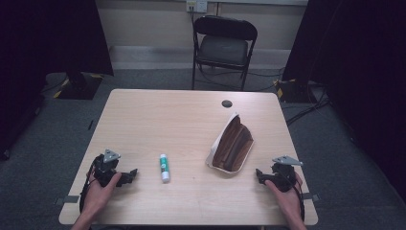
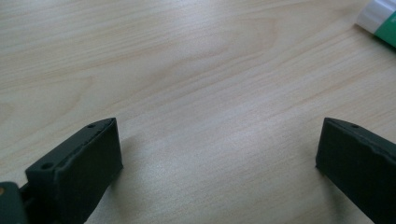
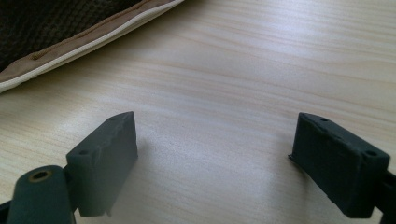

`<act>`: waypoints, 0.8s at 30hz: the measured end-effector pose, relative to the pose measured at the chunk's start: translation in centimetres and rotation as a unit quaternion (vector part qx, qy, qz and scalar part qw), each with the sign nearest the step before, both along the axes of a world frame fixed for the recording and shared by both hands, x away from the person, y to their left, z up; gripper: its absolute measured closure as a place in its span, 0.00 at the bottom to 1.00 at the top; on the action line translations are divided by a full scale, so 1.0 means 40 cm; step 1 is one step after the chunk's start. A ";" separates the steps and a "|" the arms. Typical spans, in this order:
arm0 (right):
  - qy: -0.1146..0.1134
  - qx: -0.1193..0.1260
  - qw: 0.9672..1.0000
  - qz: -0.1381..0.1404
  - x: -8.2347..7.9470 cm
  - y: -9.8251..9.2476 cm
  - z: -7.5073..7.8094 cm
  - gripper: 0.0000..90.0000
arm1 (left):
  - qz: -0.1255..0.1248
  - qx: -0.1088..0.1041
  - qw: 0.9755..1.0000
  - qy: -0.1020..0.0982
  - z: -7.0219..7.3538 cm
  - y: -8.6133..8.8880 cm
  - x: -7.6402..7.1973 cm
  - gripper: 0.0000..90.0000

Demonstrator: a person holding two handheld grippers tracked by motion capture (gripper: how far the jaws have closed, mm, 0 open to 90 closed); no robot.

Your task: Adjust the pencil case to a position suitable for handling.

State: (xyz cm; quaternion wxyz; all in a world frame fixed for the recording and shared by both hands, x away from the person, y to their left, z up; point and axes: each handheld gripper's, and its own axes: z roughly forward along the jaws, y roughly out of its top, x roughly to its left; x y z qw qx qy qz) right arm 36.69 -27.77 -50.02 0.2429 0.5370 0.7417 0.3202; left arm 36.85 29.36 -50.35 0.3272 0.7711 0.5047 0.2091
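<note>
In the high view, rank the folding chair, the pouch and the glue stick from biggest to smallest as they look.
1. Folding chair, largest, though farthest from the camera.
2. Pouch, brown inside with a cream edge.
3. Glue stick, clearly the smallest.

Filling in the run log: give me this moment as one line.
left claw: open, empty, near glue stick | right claw: open, empty, near pouch | both objects lying untouched on table
</note>
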 end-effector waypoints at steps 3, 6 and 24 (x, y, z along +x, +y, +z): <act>0.000 0.000 1.000 -0.003 -0.001 0.001 0.000 0.15 | -0.001 0.000 1.000 0.000 0.000 0.000 0.000 0.00; -0.002 0.000 1.000 0.001 0.001 0.001 0.001 0.18 | -0.001 0.000 1.000 0.000 0.000 0.000 0.000 0.00; -0.010 0.058 0.988 0.141 -0.036 0.075 0.072 0.49 | 0.001 0.000 1.000 0.000 0.000 -0.001 0.000 0.00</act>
